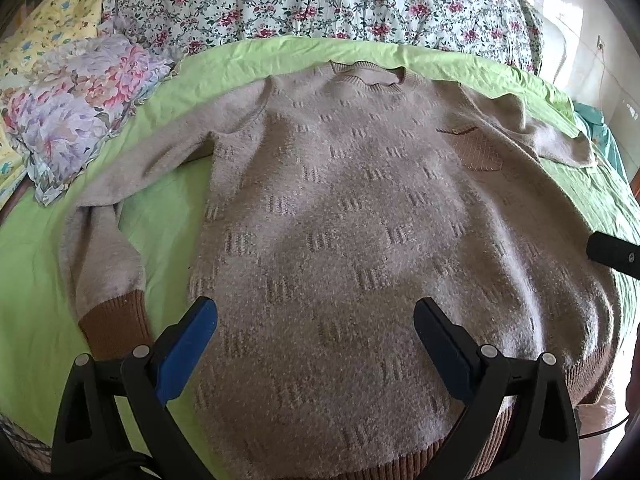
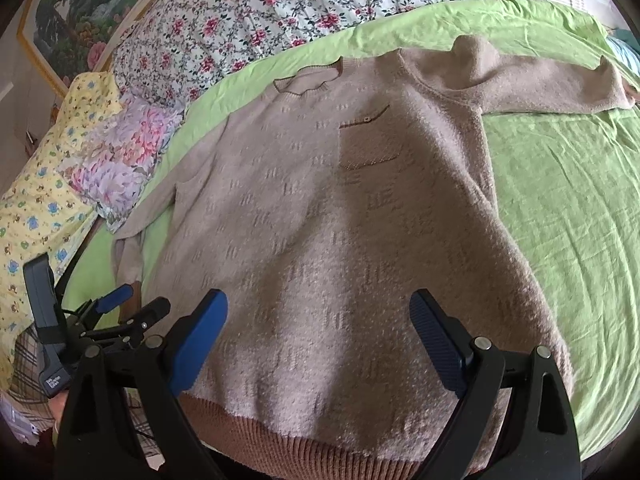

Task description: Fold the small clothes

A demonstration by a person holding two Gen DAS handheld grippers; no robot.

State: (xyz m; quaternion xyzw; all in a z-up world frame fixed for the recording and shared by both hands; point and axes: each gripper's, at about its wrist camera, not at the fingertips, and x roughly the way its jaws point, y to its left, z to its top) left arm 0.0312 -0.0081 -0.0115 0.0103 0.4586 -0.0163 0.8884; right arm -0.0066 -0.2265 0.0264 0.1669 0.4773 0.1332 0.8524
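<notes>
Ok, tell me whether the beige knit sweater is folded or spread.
Spread: the beige knit sweater lies face up on the green sheet, both sleeves out to the sides.

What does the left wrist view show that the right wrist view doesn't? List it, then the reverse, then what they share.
Only the left wrist view shows the brown cuff of the sleeve that bends down toward the camera, and a teal cloth at the far right.

Only the right wrist view shows the framed painting, the other sleeve stretched out flat, and the left gripper seen from the side.

Both show the sweater flat on the green sheet, its pocket, the floral pillow and open jaws.
</notes>
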